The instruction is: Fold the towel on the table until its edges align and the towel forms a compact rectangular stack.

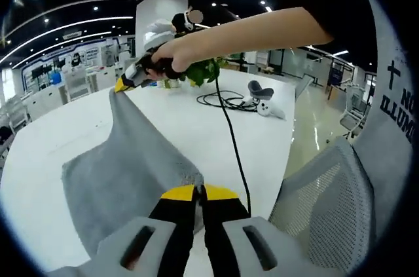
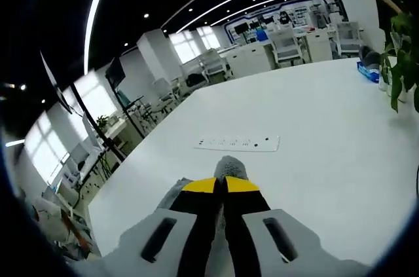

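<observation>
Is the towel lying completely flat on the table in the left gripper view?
No: the right gripper holds one corner of the grey towel lifted off the white table, so the cloth rises in a ridge.

Bare table (image 2: 314, 126) lies open ahead of the right gripper up to a power strip (image 2: 239, 143), while a cable (image 1: 230, 126), plant (image 1: 204, 71) and chair (image 1: 327, 198) crowd the other side.

The left gripper view is taken low and close over the gray towel (image 1: 131, 166), facing across the white tabletop (image 1: 190, 116) toward the right tool (image 1: 124, 84). The right gripper view is aimed along the tabletop (image 2: 314, 133) at a power strip (image 2: 239, 143). The towel (image 2: 230, 167), tabletop and potted plant (image 1: 203, 71) (image 2: 400, 48) are shared.
</observation>
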`<state>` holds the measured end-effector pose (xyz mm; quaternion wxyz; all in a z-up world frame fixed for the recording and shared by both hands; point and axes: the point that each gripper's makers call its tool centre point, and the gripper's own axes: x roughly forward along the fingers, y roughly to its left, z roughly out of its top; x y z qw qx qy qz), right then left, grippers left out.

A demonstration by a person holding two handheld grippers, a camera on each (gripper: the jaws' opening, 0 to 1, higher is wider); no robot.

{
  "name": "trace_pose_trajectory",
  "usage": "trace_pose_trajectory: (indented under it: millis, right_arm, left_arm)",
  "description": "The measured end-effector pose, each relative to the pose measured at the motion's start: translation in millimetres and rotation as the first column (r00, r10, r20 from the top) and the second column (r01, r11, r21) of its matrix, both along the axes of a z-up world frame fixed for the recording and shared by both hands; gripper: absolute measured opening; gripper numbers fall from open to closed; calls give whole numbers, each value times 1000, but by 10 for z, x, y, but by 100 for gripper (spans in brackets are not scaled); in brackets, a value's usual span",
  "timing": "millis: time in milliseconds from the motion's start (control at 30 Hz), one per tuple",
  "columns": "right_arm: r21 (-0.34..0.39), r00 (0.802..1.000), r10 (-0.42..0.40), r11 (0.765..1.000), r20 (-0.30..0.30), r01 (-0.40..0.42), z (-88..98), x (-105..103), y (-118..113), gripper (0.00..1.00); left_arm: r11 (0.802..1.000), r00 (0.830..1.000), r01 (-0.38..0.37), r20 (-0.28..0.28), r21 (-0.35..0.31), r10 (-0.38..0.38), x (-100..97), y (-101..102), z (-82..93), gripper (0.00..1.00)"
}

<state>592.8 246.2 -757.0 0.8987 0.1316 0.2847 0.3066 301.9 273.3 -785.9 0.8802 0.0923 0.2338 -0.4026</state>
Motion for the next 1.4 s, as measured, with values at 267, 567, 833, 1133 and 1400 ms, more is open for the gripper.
trace_pose_trajectory:
  millis: [267,567,833,1133,1400]
  right_arm:
    - [-3,1000,27,1000,2,-27,4,-48,333,1]
    - [-4,999,41,999,-1,-41,-36,-76,593,1]
    - [-11,999,52,999,-5,-52,-35,-74,779,1]
    - [-17,998,68,998,0,-68,11,-55,1047,1]
    - [-46,996,95,994,2,-94,-85,-52,1343,1]
  left_arm:
    - [999,999,-53,-4,-1,53,-62,284,1,3]
    - [995,995,-100,-12,-20,100,-78,577,19,3]
    - [986,987,-161,-37,-49,159,-82,817,32,3]
    - [977,980,-198,-45,-79,195,-85,1001,82,3]
    - [958,963,-267,-78,-108,259,-84,1238,35,3]
